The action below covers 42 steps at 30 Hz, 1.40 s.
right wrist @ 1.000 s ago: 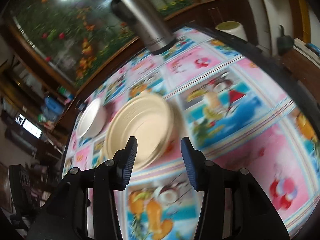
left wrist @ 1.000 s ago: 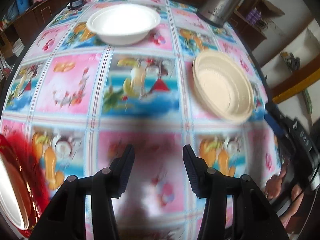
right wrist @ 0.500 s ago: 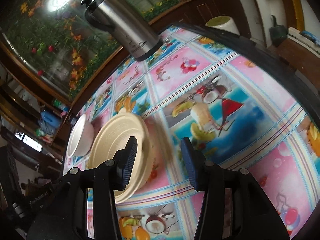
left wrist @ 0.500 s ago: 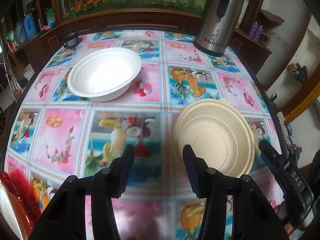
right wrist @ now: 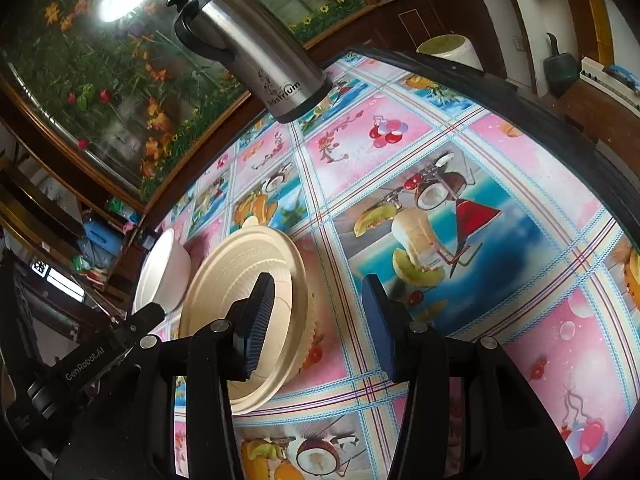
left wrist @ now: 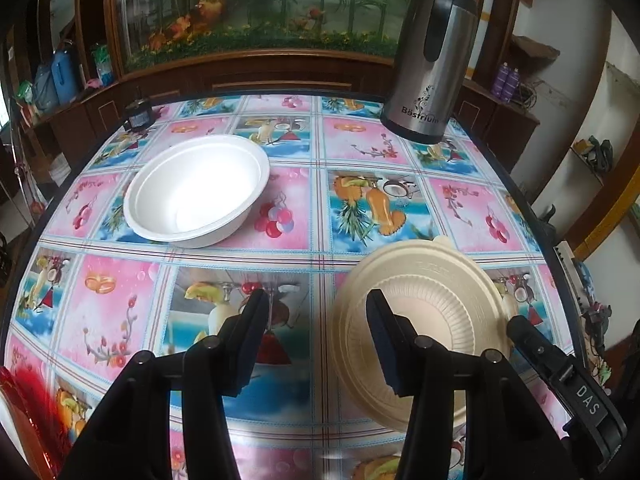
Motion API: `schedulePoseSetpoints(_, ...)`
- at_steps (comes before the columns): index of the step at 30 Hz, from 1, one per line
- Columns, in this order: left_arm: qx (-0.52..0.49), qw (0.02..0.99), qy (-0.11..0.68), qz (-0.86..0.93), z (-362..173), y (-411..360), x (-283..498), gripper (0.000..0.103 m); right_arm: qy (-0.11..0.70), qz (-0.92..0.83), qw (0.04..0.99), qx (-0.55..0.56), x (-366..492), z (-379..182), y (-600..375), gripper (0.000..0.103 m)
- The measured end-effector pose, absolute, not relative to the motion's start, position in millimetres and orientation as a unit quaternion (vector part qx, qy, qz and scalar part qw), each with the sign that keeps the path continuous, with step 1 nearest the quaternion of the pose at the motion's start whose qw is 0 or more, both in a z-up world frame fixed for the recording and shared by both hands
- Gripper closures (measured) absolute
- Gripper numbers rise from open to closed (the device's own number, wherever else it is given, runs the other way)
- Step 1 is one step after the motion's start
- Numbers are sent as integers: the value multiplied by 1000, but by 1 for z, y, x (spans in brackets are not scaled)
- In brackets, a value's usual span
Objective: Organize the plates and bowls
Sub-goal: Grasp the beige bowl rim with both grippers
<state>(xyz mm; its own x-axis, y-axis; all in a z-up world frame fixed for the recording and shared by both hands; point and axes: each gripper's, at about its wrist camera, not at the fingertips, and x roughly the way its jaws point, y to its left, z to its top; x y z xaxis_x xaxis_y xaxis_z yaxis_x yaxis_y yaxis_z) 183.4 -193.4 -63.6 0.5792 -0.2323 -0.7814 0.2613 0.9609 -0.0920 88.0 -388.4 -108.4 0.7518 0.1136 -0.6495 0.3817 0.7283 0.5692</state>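
A white bowl [left wrist: 196, 190] stands at the far left of the patterned table [left wrist: 280, 148]. Nearer and to the right lies a cream plate [left wrist: 436, 312] with a ribbed inside, seemingly a stack. My left gripper [left wrist: 316, 304] hovers open over the table; the plate's left rim shows in its gap, untouched. The right gripper's finger [left wrist: 532, 344] reaches in at the plate's right side. In the right wrist view the cream plate [right wrist: 236, 288] sits left of centre with the white bowl [right wrist: 164, 276] behind it. My right gripper [right wrist: 318, 292] is open, the plate's right rim showing in its gap.
A tall steel flask [left wrist: 432, 60] [right wrist: 248, 40] stands at the table's far right corner. A small dark object [left wrist: 138, 116] sits at the far left edge. Something red holding a white plate [left wrist: 20, 420] shows at the near left. Wooden cabinets ring the table.
The left wrist view has swung up: bowl and cream plate slid down toward the fingers, and the flask came into sight. In the right wrist view the plate drifted left. Both jaws kept their width.
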Motion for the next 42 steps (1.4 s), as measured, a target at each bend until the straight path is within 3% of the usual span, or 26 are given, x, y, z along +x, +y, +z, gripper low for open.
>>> schedulePoseSetpoints(22, 53, 873, 453, -172, -87, -205, 176, 50, 353, -81, 870, 335, 100, -115, -374, 58)
schedulePoseSetpoints(42, 9, 838, 507, -202, -108, -198, 188, 51, 380, -63, 844, 373, 102, -126, -383, 58)
